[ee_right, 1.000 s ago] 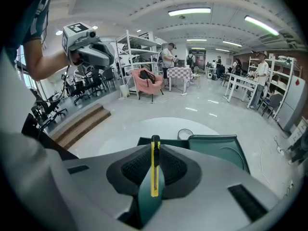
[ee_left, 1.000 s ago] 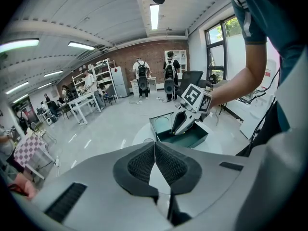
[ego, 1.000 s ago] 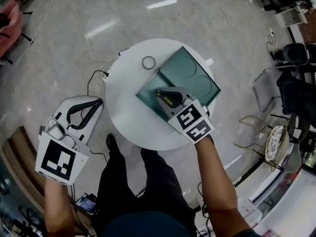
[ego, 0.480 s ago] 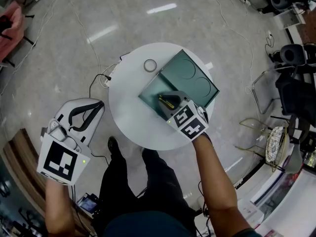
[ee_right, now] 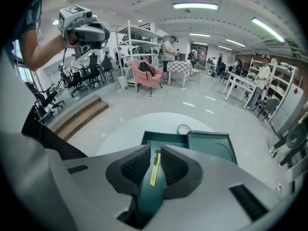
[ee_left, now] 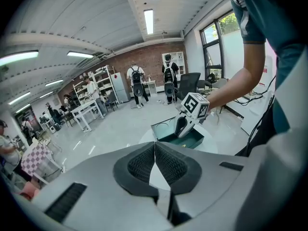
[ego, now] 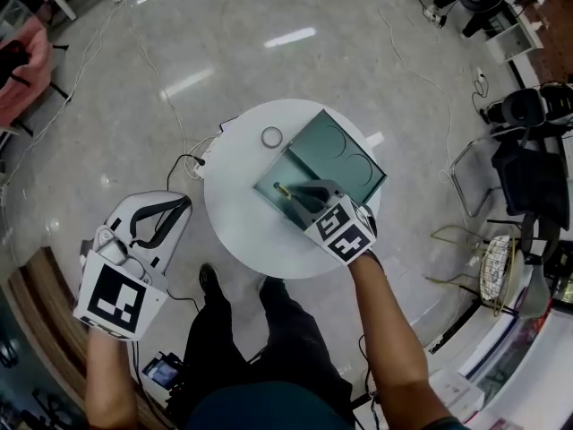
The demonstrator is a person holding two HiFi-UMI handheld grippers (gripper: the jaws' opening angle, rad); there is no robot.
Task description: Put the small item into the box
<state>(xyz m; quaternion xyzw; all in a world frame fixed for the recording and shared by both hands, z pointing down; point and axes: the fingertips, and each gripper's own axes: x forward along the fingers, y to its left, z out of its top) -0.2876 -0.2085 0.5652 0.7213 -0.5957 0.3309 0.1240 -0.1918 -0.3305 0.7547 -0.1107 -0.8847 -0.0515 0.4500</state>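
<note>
A dark green box (ego: 276, 170) lies open on the round white table (ego: 237, 222), its lid (ego: 345, 155) folded back to the right. My right gripper (ego: 300, 192) hangs over the box's tray, shut on a green utility knife with a yellow slider (ee_right: 155, 170). The knife's tip (ego: 278, 187) points into the tray (ee_right: 163, 139). My left gripper (ego: 175, 206) is off the table at the lower left. Its jaws (ee_left: 155, 152) are shut with nothing between them.
A small roll of tape (ego: 271, 136) sits on the table just behind the box's left corner. Cables trail over the floor behind the table. Chairs and shelving stand at the right edge (ego: 528, 150). People and desks fill the room's background.
My right gripper has shifted slightly with the knife, its tip now lower over the tray's near-left part. The left gripper stays off the table, still shut.
</note>
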